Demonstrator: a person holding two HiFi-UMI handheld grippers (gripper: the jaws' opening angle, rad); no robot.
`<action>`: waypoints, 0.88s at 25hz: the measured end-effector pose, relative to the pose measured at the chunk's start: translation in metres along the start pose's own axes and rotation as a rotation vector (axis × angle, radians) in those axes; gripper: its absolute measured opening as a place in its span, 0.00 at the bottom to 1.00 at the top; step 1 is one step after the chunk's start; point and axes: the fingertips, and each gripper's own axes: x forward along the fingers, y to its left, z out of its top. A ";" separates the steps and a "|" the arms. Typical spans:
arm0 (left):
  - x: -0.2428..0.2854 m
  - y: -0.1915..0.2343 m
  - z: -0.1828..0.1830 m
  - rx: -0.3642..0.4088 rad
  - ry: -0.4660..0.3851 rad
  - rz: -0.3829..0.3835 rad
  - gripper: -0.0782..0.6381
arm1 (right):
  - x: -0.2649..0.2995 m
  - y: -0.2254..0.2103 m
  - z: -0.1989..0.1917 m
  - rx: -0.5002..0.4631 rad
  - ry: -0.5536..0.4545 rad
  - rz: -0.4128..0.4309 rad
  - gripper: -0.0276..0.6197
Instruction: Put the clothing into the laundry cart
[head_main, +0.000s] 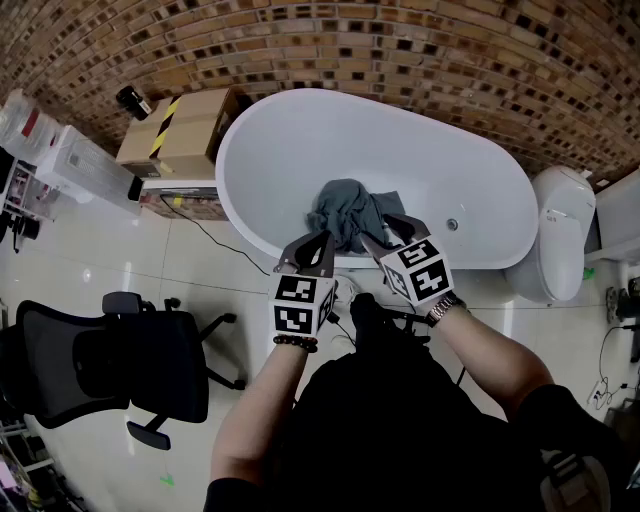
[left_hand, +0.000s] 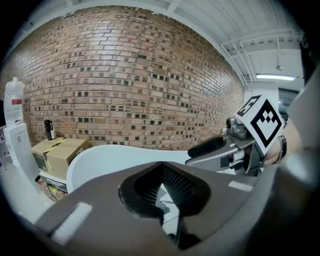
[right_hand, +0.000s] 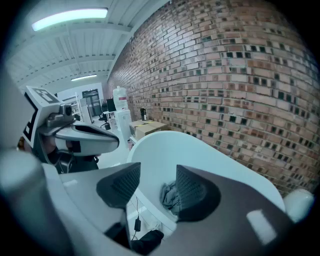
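Observation:
A grey-teal heap of clothing (head_main: 345, 210) lies inside the white bathtub (head_main: 250, 215), near its front wall. Both grippers hover over the tub's near rim, just short of the heap. My left gripper (head_main: 308, 252) has its jaw tips together with nothing between them; in the left gripper view the left gripper (left_hand: 161, 164) points over the tub (left_hand: 115, 155) toward the brick wall. My right gripper (head_main: 392, 236) stands part open and empty. Through the gap of the right gripper (right_hand: 157, 171) the clothing (right_hand: 170, 196) shows below in the tub (right_hand: 165, 145).
A white toilet (head_main: 560, 235) stands right of the tub. Cardboard boxes (head_main: 185, 125) and a white appliance (head_main: 85, 165) sit at the left against the brick wall. A black office chair (head_main: 110, 365) is on the tiled floor at the left, with a cable (head_main: 205, 235) running past it.

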 end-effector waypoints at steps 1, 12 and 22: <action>0.006 0.006 0.000 0.002 0.002 0.000 0.11 | 0.009 -0.006 -0.001 0.005 0.007 0.001 0.39; 0.116 0.069 -0.024 -0.041 0.113 0.013 0.11 | 0.138 -0.095 -0.044 0.079 0.164 0.086 0.55; 0.259 0.144 -0.129 -0.143 0.247 0.050 0.11 | 0.292 -0.187 -0.143 0.138 0.332 0.179 0.73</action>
